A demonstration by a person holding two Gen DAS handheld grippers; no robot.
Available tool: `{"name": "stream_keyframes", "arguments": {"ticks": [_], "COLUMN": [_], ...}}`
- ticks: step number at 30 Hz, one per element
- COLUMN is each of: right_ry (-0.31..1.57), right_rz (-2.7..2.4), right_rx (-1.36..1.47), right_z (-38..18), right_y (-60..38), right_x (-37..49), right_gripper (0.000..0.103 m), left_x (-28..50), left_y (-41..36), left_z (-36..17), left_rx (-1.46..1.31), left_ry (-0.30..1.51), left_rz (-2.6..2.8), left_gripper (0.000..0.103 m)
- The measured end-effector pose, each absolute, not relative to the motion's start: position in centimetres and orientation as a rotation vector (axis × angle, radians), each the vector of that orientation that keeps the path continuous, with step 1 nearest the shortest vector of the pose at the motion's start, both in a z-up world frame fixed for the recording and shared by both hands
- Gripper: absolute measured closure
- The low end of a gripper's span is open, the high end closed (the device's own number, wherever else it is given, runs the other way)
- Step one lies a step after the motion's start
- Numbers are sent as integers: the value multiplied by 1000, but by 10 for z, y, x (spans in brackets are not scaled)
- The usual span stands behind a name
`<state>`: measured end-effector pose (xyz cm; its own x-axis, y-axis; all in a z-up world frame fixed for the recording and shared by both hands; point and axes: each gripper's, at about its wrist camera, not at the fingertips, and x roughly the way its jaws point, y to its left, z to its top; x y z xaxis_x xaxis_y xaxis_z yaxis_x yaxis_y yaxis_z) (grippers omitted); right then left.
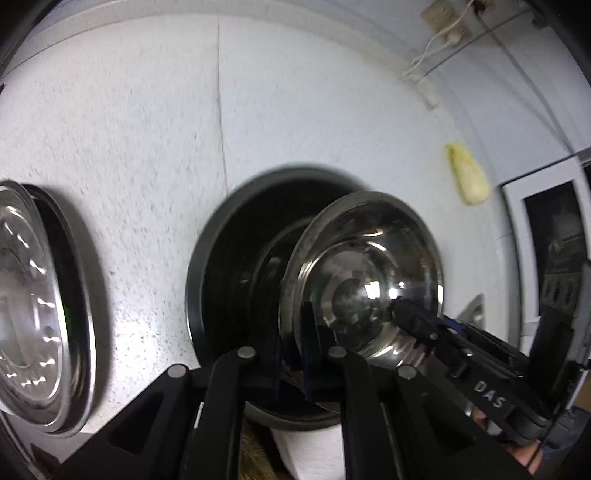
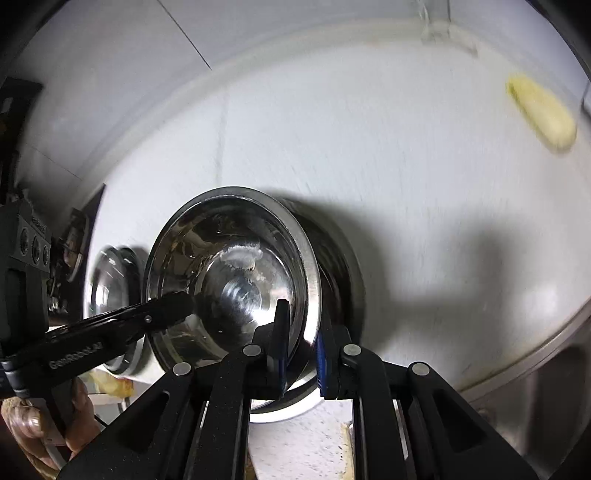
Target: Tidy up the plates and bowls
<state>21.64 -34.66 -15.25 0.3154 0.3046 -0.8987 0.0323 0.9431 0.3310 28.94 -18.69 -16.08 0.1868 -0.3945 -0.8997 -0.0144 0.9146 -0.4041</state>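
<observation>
A shiny steel bowl (image 1: 364, 273) is held tilted over a dark black plate (image 1: 221, 266) on the white counter. My left gripper (image 1: 295, 354) is shut on the near edge of the steel bowl and black plate. My right gripper (image 2: 301, 350) is shut on the steel bowl's rim (image 2: 308, 295); its body shows in the left wrist view (image 1: 454, 350). The left gripper's finger (image 2: 162, 306) reaches into the bowl (image 2: 229, 273) in the right wrist view. A second steel plate (image 1: 33, 314) lies to the left, also seen in the right wrist view (image 2: 110, 280).
A pale yellow sponge-like object (image 1: 469, 173) lies on the white counter (image 1: 147, 129), also in the right wrist view (image 2: 543, 110). Cables and a wall socket (image 1: 443, 22) sit at the back. A dark appliance (image 1: 554, 240) stands at the right.
</observation>
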Motion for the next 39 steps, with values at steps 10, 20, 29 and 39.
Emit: {"name": "stream_keyframes", "arguments": {"ticks": [10,20,29,39], "right_ry": [1225,1191,1131,1213], "right_rz": [170,132,117,136], "right_rx": [287,291,253,266], "right_z": [-148,-144,-121,-149], "right_y": [-350,-340,-355,-358], "right_x": [229,239,226,236], "right_gripper": [92,92,77,75], "left_x": [306,306,299,306], "left_y": [-192,-171,-136,-127], "left_z": [-165,-133,-120,-161], "left_rx": [-306,-209,-252,-362], "left_ry": [1287,1133,1118,1258], "left_rz": [-227,-243,-201,-196], "left_gripper": [93,88,88,88]}}
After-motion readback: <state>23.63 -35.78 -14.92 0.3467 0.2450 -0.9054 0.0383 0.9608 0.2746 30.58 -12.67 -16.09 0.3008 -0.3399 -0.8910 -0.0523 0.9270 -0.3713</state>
